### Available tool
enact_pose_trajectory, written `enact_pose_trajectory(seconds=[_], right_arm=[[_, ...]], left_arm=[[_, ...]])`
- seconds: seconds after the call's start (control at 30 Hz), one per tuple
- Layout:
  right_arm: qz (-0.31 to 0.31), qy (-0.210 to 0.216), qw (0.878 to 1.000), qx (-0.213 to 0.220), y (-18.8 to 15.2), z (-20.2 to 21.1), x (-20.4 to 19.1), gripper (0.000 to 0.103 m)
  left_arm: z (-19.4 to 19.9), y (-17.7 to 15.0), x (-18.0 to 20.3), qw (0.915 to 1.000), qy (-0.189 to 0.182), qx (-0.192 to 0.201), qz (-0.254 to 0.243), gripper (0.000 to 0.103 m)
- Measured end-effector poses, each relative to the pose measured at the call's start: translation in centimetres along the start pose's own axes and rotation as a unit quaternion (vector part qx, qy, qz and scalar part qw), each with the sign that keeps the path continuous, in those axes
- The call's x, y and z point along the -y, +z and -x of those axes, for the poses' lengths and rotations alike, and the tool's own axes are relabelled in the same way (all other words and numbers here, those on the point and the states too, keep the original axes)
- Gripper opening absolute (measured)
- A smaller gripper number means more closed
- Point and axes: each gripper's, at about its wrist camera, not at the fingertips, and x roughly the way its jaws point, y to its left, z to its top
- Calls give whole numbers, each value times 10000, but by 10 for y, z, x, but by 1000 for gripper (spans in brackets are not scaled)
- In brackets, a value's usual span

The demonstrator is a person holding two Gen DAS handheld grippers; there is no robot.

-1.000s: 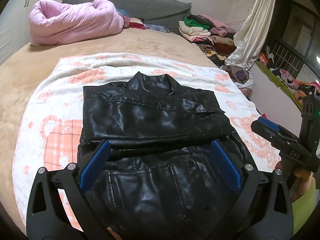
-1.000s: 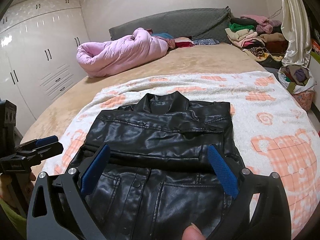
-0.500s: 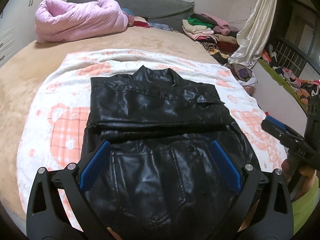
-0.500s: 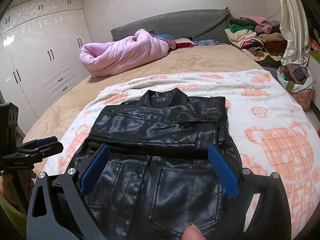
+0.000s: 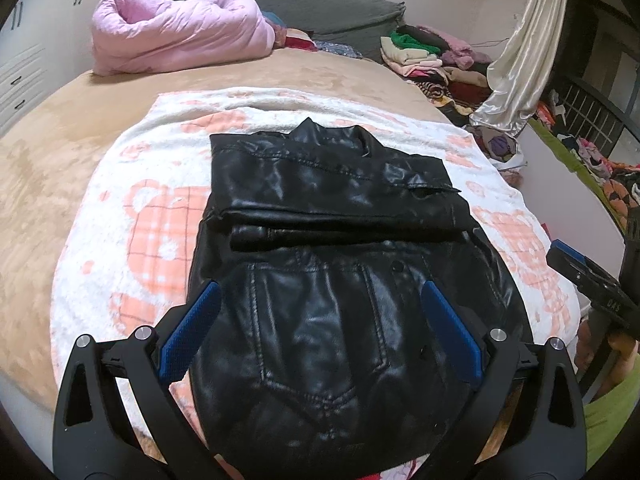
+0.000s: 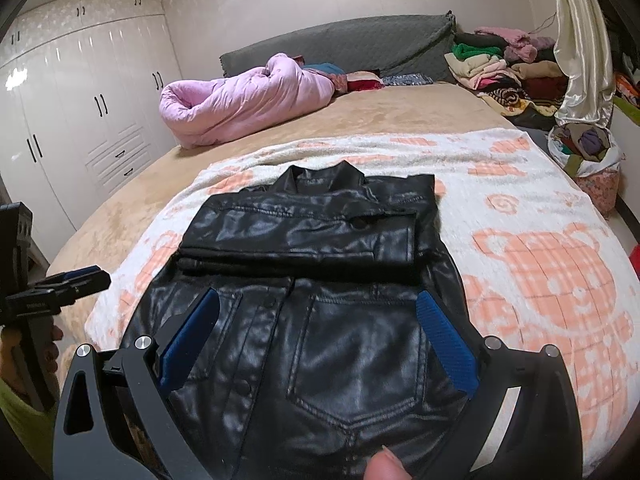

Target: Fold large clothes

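Observation:
A black leather jacket (image 5: 332, 272) (image 6: 320, 280) lies flat on a white and orange blanket (image 5: 132, 216) (image 6: 532, 248), collar pointing away, both sleeves folded across the chest. My left gripper (image 5: 320, 328) hovers open above the jacket's lower hem, nothing between its blue pads (image 5: 192, 328). My right gripper (image 6: 316, 336) is open too, over the hem, its blue pads (image 6: 444, 340) spread wide and empty. Each gripper shows in the other's view: the right gripper (image 5: 592, 284) at the far right edge, the left gripper (image 6: 60, 284) at the far left edge.
The blanket covers a tan bed (image 5: 48, 152). A rolled pink quilt (image 5: 176, 32) lies by the grey headboard (image 6: 340, 44). Stacked clothes (image 6: 496, 64) and a curtain (image 5: 524, 52) stand at the right. White wardrobes (image 6: 80, 112) line the left wall. A fingertip (image 6: 384, 468) shows at the bottom.
Both grippers have drawn back toward the near edge of the bed, so the jacket's lower half and hem now fill the view. The jacket itself has not moved.

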Motion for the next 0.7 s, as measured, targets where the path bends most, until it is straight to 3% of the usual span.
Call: enact_pose_trajectory(seconds=[0.3, 0.7], right_arm=[[20, -55, 10000, -56, -19, 13, 6, 98], [126, -114, 9991, -383, -48, 14, 18, 98]], left_arm=[[13, -20, -20, 9996, 225, -54, 178, 93], [-1, -56, -51, 9967, 409, -512, 489, 93]])
